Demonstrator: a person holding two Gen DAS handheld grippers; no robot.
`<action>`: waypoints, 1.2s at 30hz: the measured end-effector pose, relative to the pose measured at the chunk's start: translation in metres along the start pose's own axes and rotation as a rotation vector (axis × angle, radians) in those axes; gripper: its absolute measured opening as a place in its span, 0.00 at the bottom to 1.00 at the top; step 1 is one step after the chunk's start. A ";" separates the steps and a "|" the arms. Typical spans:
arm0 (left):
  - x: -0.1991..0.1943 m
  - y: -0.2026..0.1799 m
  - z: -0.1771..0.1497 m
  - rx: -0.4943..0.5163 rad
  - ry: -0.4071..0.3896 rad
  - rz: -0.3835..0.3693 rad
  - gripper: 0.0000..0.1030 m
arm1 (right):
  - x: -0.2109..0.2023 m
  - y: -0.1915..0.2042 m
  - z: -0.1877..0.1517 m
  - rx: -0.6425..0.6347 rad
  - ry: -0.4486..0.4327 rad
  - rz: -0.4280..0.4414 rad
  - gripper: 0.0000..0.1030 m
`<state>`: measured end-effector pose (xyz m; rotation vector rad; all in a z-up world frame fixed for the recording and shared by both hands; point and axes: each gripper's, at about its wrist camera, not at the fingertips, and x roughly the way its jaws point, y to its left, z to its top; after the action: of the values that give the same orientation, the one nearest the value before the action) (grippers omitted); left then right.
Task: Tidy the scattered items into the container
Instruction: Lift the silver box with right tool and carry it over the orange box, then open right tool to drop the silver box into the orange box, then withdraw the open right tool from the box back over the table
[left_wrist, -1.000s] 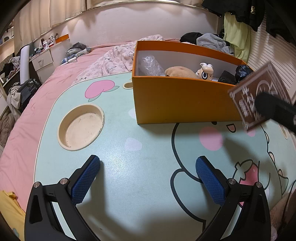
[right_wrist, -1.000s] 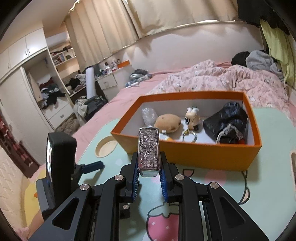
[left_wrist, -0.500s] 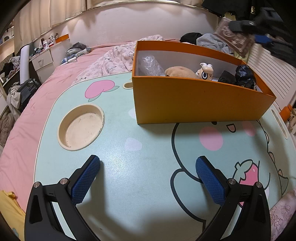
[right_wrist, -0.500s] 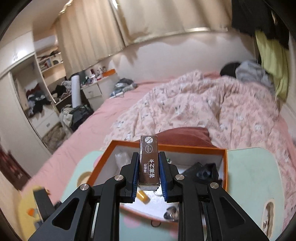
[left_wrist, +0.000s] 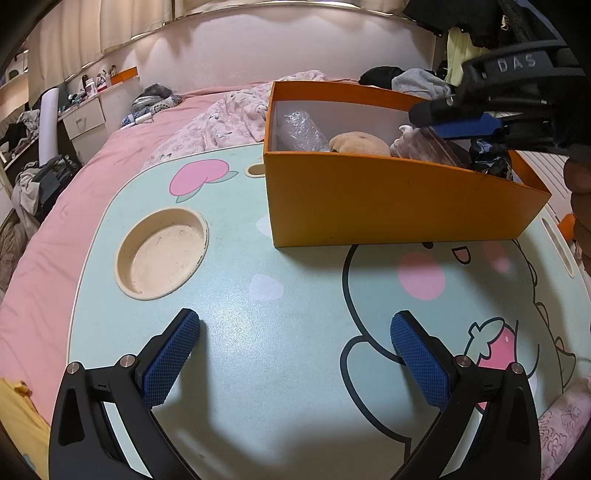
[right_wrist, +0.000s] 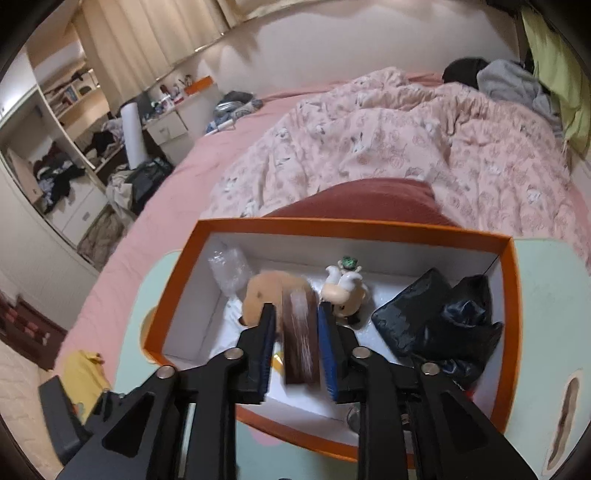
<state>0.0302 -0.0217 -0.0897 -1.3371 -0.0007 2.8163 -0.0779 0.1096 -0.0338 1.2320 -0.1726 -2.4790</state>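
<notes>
- The right gripper (right_wrist: 297, 314) reaches over the near wall of the orange box (right_wrist: 207, 266), its 2 blue-padded fingers (right_wrist: 269, 332) inside the box's opening.
- Between those fingers sits a brown card box (right_wrist: 300, 343) (motion-blurred, so its print cannot be read). There is a slim gap on each side of it, so the fingers look slightly parted; whether they touch it cannot be told.
- The card box's long axis runs along the fingers, away from the camera toward the far wall of the orange box, with 1 narrow edge facing up and its far end next to the tan plush toy (right_wrist: 264, 291).
- In the left wrist view the same card box (left_wrist: 424, 147) shows just above the orange box's near wall (left_wrist: 369, 199), tilted, under the right gripper (left_wrist: 443, 118).
- Also in the orange box: a crumpled clear plastic bag (right_wrist: 229, 269) in the far left corner, a small cartoon figure (right_wrist: 343, 291) just right of the plush toy, and a black pouch (right_wrist: 436, 321) at the right end.
- The left gripper (left_wrist: 295, 350) hovers over the mint-green cartoon table (left_wrist: 295, 277), fingers spread wide and gripping nothing, pointing toward the orange box.
- A round cream cup recess (left_wrist: 162, 254) lies in the table, left of the orange box.
</notes>
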 end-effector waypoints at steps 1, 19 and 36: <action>0.000 0.000 -0.001 0.000 0.000 -0.001 1.00 | -0.003 0.002 0.000 -0.007 -0.019 -0.015 0.46; 0.000 0.002 -0.002 0.000 -0.001 -0.001 1.00 | -0.042 0.028 -0.030 -0.181 -0.118 -0.224 0.52; -0.004 0.000 -0.002 0.006 0.003 0.010 1.00 | -0.055 -0.007 -0.126 -0.049 -0.032 -0.193 0.59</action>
<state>0.0344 -0.0217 -0.0885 -1.3436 0.0144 2.8202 0.0503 0.1432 -0.0713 1.2421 -0.0003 -2.6507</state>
